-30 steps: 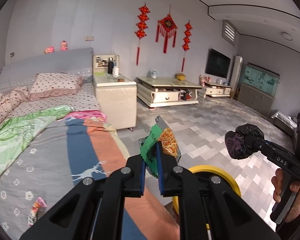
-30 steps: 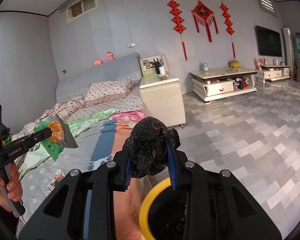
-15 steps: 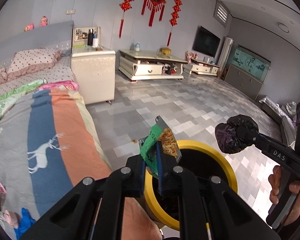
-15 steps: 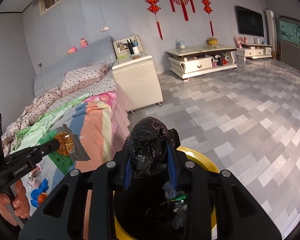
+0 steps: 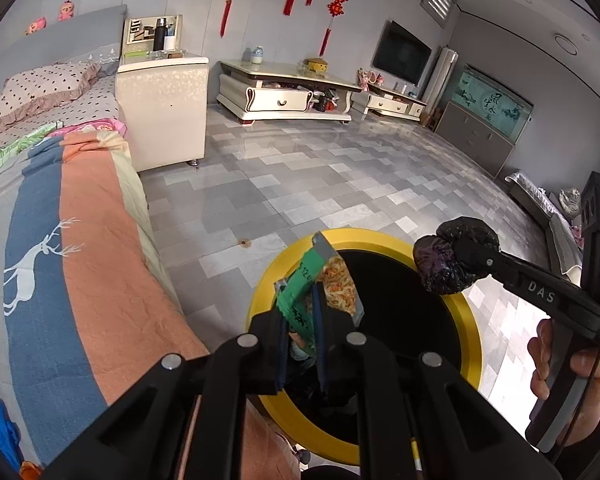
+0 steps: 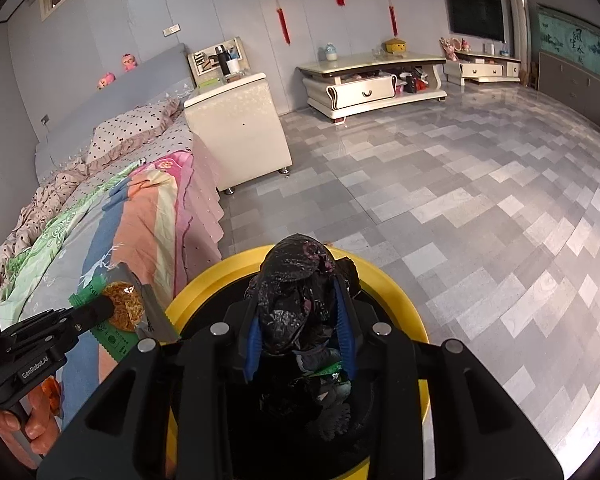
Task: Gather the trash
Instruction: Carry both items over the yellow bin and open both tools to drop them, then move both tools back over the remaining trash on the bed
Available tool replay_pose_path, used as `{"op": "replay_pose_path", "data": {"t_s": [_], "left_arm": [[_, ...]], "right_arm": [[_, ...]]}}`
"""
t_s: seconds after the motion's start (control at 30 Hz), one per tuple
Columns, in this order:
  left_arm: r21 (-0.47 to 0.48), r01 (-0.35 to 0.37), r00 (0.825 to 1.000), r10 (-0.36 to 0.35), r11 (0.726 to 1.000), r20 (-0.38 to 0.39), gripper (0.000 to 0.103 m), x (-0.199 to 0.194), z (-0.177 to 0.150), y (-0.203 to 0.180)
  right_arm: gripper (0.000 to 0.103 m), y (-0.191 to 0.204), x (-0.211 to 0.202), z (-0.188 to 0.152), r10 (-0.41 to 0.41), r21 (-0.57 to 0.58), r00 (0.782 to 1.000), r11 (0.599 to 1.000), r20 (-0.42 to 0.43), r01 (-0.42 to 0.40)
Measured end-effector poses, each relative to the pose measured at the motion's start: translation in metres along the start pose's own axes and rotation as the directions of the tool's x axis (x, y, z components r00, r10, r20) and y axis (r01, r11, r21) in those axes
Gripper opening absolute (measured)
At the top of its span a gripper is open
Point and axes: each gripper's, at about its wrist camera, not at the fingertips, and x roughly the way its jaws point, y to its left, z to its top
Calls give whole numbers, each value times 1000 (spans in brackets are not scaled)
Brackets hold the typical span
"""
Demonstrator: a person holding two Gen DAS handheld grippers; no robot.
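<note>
Jaws of my left gripper pinch a green snack wrapper, holding it over the yellow-rimmed bin beside the bed. Those of my right gripper clamp a crumpled black bag above the same bin's dark mouth, where other scraps lie. Both pieces of trash hang over the opening, neither one let go.

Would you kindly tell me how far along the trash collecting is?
Done: some rubbish already lies inside the yellow-rimmed round bin. In hand: the left gripper pinches a green noodle snack wrapper; the right gripper holds a crumpled black plastic bag, both above the bin. Left: dropping both.
</note>
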Motion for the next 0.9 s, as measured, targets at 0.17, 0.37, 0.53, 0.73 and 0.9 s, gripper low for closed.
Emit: {"op": "replay_pose_path", "data": {"t_s": [0.17,0.37,0.53,0.73,0.9], "left_arm": [[12,14,1000,-14,1000,3,18,-3,2,-11],[13,5,1000,-6,1000,28,48,-9,5,-11],[0,-22,998,22,1000,64,65,-25,6,-3],[5,-95,986,93,995,141,74,-69,10,18],[-28,-190,962,192,981,196,78,-118,14,57]], "right_arm": [[35,-2,2,-1,-18,10,1000,1000,8,18],[53,-7,-11,-1,-55,31,998,998,31,54],[59,-7,-21,1,-62,41,997,997,45,60],[66,25,-40,5,-7,-15,996,1000,84,8],[70,73,-59,10,65,-90,990,994,126,-54]]}}
